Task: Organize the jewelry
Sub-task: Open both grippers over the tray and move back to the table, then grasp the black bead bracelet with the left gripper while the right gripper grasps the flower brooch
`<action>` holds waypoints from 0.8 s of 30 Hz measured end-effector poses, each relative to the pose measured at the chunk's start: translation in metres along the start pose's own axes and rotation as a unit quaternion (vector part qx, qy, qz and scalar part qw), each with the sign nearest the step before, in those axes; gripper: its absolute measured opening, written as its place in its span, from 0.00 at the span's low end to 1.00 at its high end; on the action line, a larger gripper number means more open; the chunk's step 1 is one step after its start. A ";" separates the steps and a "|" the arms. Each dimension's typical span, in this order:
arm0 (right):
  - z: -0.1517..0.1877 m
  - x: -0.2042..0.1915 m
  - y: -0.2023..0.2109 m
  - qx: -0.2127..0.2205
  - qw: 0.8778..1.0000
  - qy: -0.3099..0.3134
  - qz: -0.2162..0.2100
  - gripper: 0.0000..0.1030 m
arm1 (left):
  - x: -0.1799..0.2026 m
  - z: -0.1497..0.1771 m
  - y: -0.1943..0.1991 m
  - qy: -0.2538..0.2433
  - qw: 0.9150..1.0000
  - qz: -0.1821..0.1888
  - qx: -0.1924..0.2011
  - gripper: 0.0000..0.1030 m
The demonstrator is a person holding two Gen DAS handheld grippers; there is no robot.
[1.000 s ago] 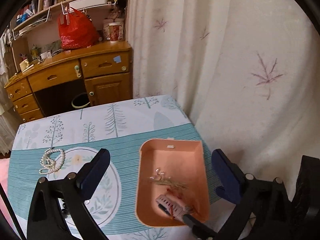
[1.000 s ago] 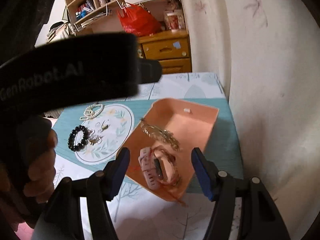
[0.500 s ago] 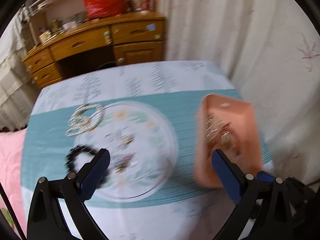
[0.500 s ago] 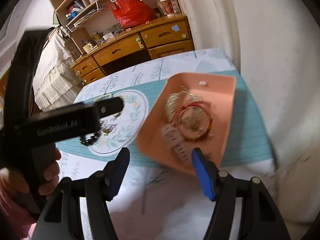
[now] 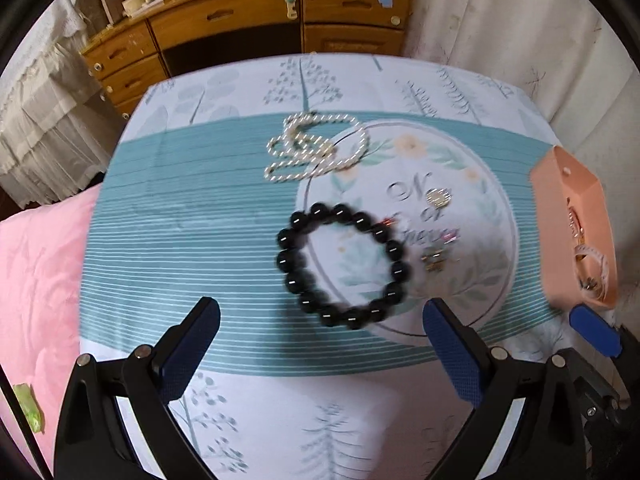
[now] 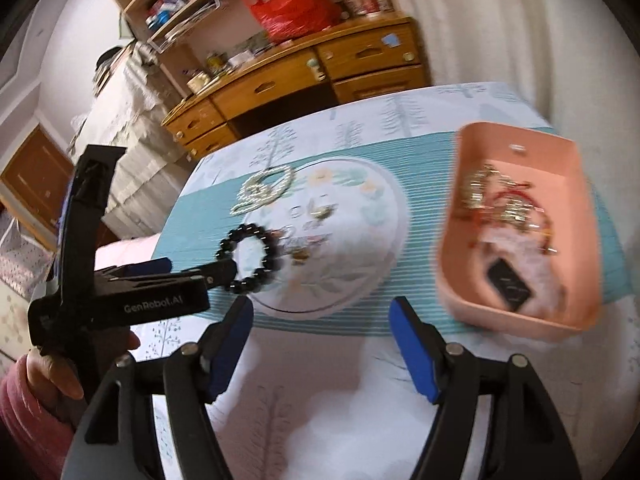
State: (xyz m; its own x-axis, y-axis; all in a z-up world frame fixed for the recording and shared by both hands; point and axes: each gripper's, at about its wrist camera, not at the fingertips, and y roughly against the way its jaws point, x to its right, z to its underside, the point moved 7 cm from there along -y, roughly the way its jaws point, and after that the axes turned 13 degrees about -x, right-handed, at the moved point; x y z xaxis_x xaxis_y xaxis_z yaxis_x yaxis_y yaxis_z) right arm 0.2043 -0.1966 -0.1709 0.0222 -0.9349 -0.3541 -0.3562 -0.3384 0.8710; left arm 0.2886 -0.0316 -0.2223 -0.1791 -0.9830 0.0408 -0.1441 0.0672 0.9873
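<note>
A black bead bracelet (image 5: 343,266) lies on the table just ahead of my open, empty left gripper (image 5: 318,330). A pearl necklace (image 5: 316,146) lies beyond it. Small earrings and trinkets (image 5: 436,236) sit to the bracelet's right. A pink tray (image 6: 520,232) at the right holds a watch, a red string bracelet and gold chains. My right gripper (image 6: 322,334) is open and empty, above the table's near side, left of the tray. In the right wrist view the left gripper (image 6: 192,272) reaches the black bracelet (image 6: 250,258); the pearl necklace (image 6: 264,188) lies farther back.
The table wears a teal-striped cloth with a round floral print (image 5: 404,224). A pink bed cover (image 5: 36,280) lies left of the table. A wooden desk with drawers (image 5: 248,20) stands behind, a curtain (image 5: 520,20) at the right.
My left gripper has swung left from the tray to the black bracelet and moved closer to the table. My right gripper has pulled back from over the tray toward the table's middle.
</note>
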 end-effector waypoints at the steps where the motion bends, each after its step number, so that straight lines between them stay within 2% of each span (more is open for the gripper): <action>1: -0.002 -0.006 -0.006 -0.002 1.000 0.007 0.004 0.69 | -0.003 0.000 -0.005 -0.006 1.000 0.001 -0.003 0.98; 5: -0.009 -0.022 -0.027 -0.011 0.998 0.036 0.043 0.69 | -0.012 0.000 -0.022 -0.037 0.999 -0.009 -0.006 0.98; 7: -0.013 -0.025 -0.038 -0.013 0.997 0.048 0.058 0.69 | -0.014 -0.001 -0.026 -0.041 0.999 -0.001 -0.005 0.98; 10: -0.019 -0.026 -0.052 -0.019 0.996 0.049 0.072 0.68 | -0.022 -0.005 -0.029 -0.024 1.000 0.020 0.001 0.98; 12: -0.022 -0.025 -0.058 -0.018 0.996 0.048 0.080 0.65 | -0.025 -0.008 -0.031 -0.012 0.999 0.037 0.001 0.97; 14: -0.025 -0.027 -0.065 -0.020 0.995 0.048 0.086 0.54 | -0.028 -0.012 -0.034 -0.003 0.999 0.049 0.001 0.86; 16: -0.028 -0.030 -0.073 -0.021 0.995 0.050 0.084 0.47 | -0.029 -0.014 -0.035 0.002 0.999 0.044 0.009 0.81; 19: -0.031 -0.037 -0.080 -0.018 0.995 0.055 0.085 0.43 | -0.026 -0.016 -0.036 -0.009 1.000 0.021 0.017 0.77; 21: -0.034 -0.041 -0.086 -0.025 0.994 0.055 0.092 0.39 | -0.024 -0.015 -0.037 -0.018 1.000 -0.002 0.022 0.70; 23: -0.036 -0.043 -0.092 -0.033 0.994 0.047 0.092 0.29 | -0.022 -0.015 -0.034 -0.025 0.999 0.000 0.033 0.55; 24: -0.037 -0.043 -0.094 -0.035 0.994 0.044 0.093 0.28 | -0.021 -0.015 -0.033 -0.026 0.999 0.001 0.038 0.50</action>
State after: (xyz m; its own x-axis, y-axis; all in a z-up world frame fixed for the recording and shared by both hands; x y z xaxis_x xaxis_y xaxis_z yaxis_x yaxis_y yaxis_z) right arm 0.2717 -0.1284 -0.2245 0.0446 -0.9868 -0.1558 -0.2959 -0.1620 0.9414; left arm 0.3119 -0.0162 -0.2533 -0.2296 -0.9727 0.0333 -0.2157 0.0842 0.9728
